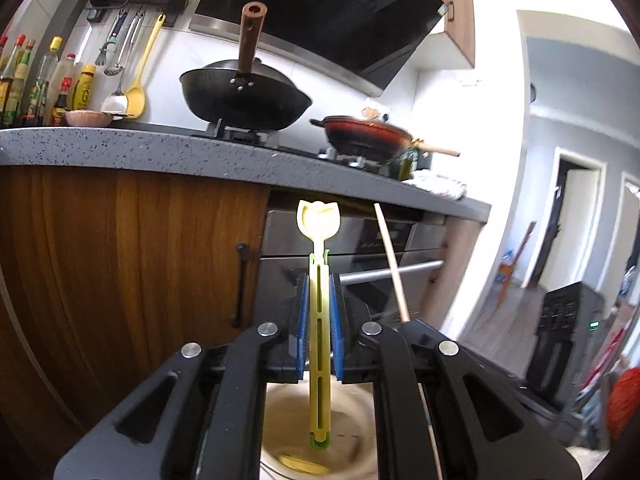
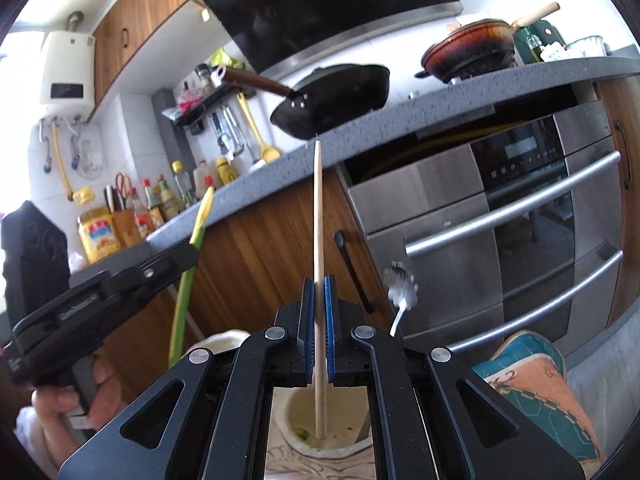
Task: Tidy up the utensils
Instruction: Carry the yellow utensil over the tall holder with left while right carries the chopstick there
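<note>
Left gripper [image 1: 319, 304] clamping yellow-green utensil [image 1: 319, 264] at frame centre; right gripper [image 2: 319, 304] pinching wooden chopstick [image 2: 318, 216] (both hovering over cream holder [image 2: 340, 446]).

A yellow-green plastic utensil [image 1: 319, 312] with a tulip-shaped head stands upright, its lower end over a cream holder [image 1: 356, 432]. A wooden chopstick [image 2: 319, 280] stands upright, tip inside the holder.

Both wrist views look up from low, close, sharing the counter [image 1: 168, 152] and black wok [image 2: 336, 96].
</note>
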`<state>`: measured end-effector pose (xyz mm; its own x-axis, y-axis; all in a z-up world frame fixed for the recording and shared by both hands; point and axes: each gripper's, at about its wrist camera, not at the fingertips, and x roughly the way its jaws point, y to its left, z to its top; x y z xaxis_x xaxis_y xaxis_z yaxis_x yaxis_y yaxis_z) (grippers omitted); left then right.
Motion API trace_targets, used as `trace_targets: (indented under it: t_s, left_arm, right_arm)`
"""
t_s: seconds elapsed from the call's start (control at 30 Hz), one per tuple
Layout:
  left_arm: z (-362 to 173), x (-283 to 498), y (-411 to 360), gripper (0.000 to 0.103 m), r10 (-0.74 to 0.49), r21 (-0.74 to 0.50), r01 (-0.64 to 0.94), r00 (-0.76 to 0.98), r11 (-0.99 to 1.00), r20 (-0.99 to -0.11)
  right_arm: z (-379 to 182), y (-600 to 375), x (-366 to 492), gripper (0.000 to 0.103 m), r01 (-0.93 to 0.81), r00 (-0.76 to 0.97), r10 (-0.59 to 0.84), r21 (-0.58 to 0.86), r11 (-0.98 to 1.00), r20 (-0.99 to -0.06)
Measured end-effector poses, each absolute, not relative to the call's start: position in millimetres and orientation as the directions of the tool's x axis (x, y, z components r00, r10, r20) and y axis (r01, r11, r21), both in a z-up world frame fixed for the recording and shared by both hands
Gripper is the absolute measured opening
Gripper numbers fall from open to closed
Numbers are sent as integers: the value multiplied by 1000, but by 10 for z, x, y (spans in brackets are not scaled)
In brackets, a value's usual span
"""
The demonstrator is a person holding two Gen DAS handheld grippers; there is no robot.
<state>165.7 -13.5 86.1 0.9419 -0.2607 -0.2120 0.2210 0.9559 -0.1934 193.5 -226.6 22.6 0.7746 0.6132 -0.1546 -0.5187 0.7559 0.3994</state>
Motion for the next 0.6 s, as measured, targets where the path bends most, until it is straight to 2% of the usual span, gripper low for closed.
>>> trace_targets:
  t_s: [0.27,0.6]
  left_arm:
    - [635,1605,-48,12,-260,-185,219,936,958,-239]
    - [728,1272,84,14,-270,-168,236,938,957,-219]
  right_arm:
    - [128,-2198,1868,6,-524,774,602,335,783,-197]
    - [104,-2252,1655,6,-515,774,584,293,805,-245]
